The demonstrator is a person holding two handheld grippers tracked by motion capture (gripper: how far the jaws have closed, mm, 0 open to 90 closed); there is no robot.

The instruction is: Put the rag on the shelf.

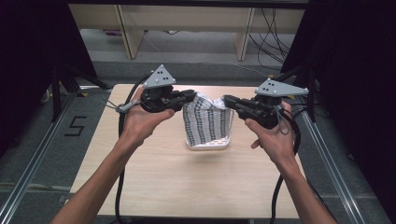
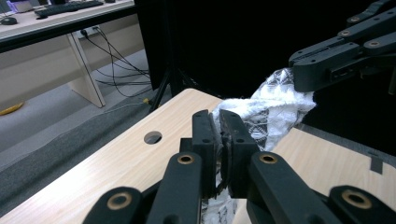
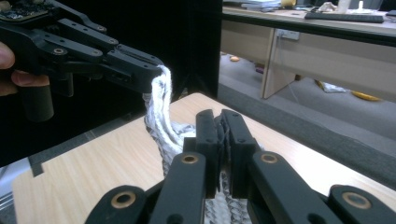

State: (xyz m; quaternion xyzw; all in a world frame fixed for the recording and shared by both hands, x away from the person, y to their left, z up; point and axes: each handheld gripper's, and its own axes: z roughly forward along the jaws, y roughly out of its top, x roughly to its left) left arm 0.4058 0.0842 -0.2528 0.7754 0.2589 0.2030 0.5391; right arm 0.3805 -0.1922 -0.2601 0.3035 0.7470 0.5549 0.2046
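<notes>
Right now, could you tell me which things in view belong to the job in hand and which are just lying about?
In the job:
- patterned cloth, lifted by its top corners
- left gripper, shut on one corner
- right gripper, shut on the other
- clear container under the cloth

Lying about:
- loose cables on the floor
- keyboard on the far desk
- yellow object on the floor

Both grippers' fingers point(image 1: 192, 95) clamped, raised.

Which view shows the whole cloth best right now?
The high view: the patterned cloth hangs whole between the left gripper and right gripper. The left gripper view shows a bunched stretch; the right gripper view a twisted edge.
</notes>
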